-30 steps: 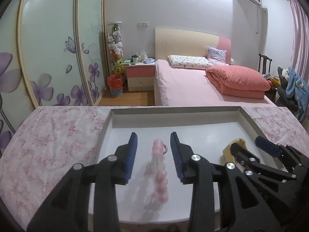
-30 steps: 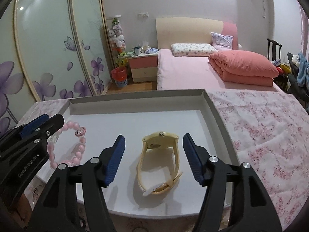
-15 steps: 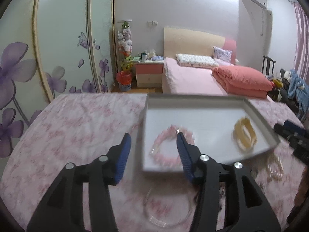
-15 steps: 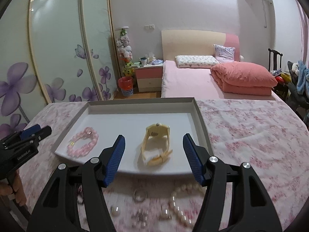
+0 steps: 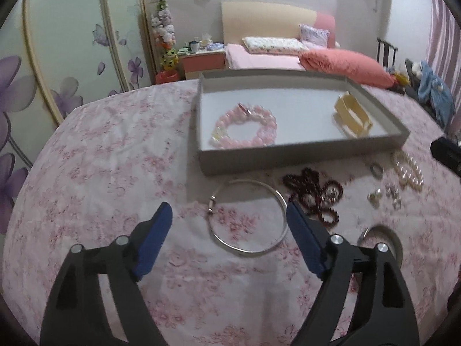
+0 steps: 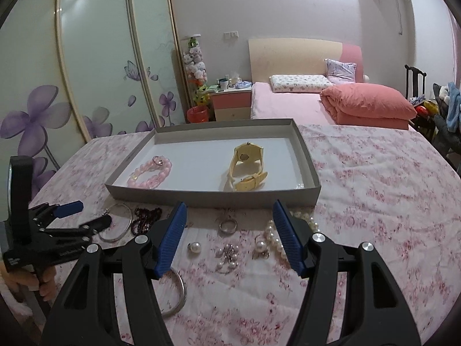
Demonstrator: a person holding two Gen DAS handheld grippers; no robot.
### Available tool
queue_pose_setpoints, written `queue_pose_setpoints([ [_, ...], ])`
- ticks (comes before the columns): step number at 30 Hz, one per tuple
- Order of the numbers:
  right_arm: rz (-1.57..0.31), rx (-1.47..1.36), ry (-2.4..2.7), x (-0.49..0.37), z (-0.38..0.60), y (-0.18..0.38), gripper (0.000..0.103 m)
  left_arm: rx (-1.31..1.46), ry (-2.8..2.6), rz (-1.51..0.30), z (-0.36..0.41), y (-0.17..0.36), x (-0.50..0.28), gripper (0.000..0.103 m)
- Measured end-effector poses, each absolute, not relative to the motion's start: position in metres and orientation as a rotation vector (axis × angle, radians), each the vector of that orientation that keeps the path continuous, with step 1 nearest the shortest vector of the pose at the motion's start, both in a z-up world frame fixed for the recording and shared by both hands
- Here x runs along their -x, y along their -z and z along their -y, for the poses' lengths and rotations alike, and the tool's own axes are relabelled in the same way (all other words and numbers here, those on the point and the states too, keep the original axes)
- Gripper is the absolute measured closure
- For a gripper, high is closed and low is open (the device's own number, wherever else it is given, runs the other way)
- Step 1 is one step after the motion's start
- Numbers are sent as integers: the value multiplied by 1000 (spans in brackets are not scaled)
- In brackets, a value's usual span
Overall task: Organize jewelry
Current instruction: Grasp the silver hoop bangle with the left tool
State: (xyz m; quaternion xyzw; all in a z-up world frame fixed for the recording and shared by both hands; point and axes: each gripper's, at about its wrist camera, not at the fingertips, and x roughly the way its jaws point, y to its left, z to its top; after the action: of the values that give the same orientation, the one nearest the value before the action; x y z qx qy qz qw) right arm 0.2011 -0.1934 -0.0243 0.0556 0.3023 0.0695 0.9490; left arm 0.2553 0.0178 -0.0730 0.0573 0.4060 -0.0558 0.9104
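Both our grippers have pulled back off the tray (image 6: 213, 199) since a sec ago; we now sit nearer than its front wall, over the floral cloth (image 5: 95, 155); L gripper (image 5: 229, 235) spread wide, holding nothing, jaws either side of a silver bangle (image 5: 247, 216) lying just in front of the tray; R gripper (image 6: 229, 238) also wide & empty, above a ring (image 6: 227, 225), pearl bits & a pearl strand (image 6: 275, 238). Inside the tray: pink bead bracelet (image 6: 149, 173) at its left, yellow watch (image 6: 246, 170) toward its right; dark red beads (image 5: 314, 193) just outside its front wall.
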Motion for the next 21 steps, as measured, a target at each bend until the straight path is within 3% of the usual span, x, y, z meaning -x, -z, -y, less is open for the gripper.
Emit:
queue_pose_setpoints([
  [15,-620,-141,-133,-200,202,28,40,-136,110,-923,-5,92,-274,14],
  [16,-620,-144,-133,-200,202,29,40,-126,113,-923,-5,92,-275,16],
  [18,-620,-145,-131,-199,203,29,40,-82,130,-923,-9,92,-277,30],
  [21,-619,-140,-125,-198,205,29,40,-75,120,-918,-13,91,-277,33],
])
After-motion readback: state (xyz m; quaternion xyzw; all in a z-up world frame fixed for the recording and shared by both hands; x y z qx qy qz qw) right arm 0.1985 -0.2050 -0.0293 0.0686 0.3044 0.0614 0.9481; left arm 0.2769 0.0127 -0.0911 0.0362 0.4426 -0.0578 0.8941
